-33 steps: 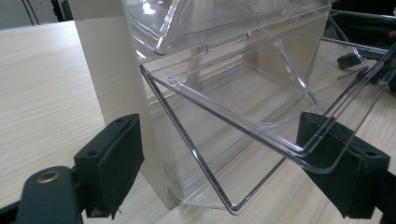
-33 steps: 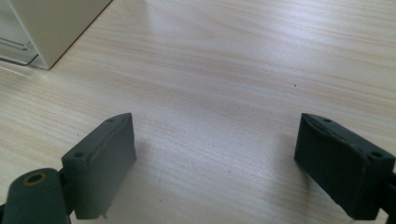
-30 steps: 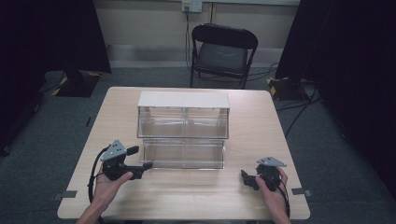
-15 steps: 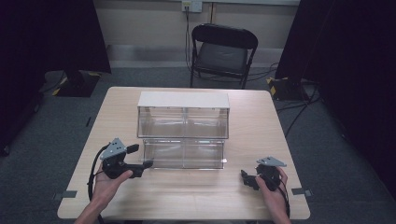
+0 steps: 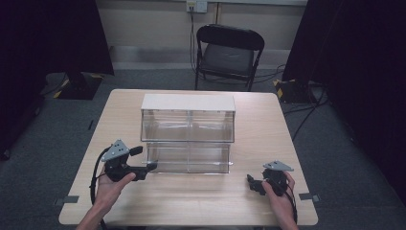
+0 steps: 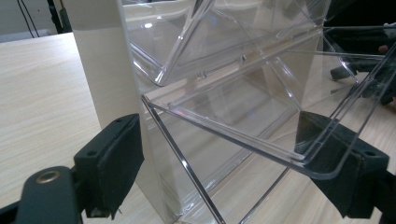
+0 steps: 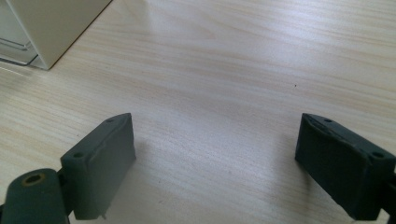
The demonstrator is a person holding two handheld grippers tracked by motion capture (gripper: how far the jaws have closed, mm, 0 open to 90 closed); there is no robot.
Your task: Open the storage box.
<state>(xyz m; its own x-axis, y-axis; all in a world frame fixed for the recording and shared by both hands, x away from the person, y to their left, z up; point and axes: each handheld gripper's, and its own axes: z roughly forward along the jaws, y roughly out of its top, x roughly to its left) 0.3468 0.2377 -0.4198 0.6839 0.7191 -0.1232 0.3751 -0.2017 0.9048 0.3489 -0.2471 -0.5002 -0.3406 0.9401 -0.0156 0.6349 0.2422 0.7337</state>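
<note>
Between the wide-spread jaws of the left gripper: the front left corner of the lower clear drawer, its rim just short of the right pad and the white frame wall beside the left pad, nothing pinched yet. Seen from the high view, jaws level with the lower tier at the near left corner of the clear two-tier organizer, apparently touching or just beside the drawer front; cannot tell which. Drawer looks tipped or drawn out a little from its frame in the left gripper view, the upper drawer above it.

Off to the near right of the bench: the right gripper, jaws parted and empty over bare wood, well apart from the organizer, whose white corner sits at the upper left of the right gripper view.

Step in hand, by judgement: lining up a hold on the lower drawer's front edge to work it open or shut. Next move likely calls for closing on the thin clear lip squarely, then a straight pull or push along the drawer's run. Slippery plastic and a light cabinet: may need steadying from the right.
</note>
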